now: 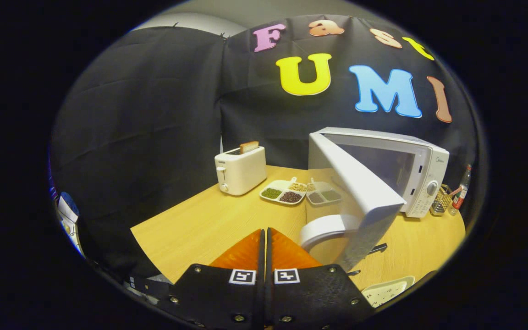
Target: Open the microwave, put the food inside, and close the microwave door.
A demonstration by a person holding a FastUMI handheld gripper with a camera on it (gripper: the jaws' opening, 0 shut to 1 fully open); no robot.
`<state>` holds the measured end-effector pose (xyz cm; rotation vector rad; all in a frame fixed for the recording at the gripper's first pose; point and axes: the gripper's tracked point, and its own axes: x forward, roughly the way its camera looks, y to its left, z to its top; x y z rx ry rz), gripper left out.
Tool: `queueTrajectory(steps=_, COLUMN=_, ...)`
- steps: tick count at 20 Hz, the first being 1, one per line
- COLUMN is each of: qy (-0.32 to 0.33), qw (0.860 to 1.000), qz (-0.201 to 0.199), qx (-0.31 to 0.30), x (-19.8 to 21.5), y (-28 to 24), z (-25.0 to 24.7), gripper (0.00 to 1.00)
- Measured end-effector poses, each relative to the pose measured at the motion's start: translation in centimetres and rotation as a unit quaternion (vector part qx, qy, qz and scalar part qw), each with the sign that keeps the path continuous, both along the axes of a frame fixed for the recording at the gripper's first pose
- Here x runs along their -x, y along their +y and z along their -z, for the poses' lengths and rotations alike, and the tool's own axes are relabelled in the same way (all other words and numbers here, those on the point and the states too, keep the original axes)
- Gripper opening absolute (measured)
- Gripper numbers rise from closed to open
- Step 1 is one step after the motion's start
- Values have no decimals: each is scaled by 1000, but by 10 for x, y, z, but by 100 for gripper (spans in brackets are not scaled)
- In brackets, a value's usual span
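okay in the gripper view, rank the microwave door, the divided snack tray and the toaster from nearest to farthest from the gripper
From the shut, empty gripper:
1. Microwave door, swung open, just ahead and to the right of the fingers.
2. Divided snack tray, beyond the fingers, mid-table.
3. Toaster, near the back wall, slightly left; only a little past the tray.

gripper view | above table (209, 224) front edge | faces booth wall | microwave (422, 174) near
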<state>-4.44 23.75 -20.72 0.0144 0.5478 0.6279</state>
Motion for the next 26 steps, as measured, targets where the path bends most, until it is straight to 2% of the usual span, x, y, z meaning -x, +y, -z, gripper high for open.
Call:
queueTrajectory(steps=7, qy=40, qw=997, qz=68, qx=-21, x=-38, y=-41, z=17, gripper=1)
queueTrajectory(steps=13, qy=38, qw=993, qz=115, qx=-12, x=-79, y=-83, z=24, gripper=1)
queueTrajectory(steps=26, qy=26, qw=983, qz=180, qx=-13, x=-174, y=-149, z=34, gripper=1)
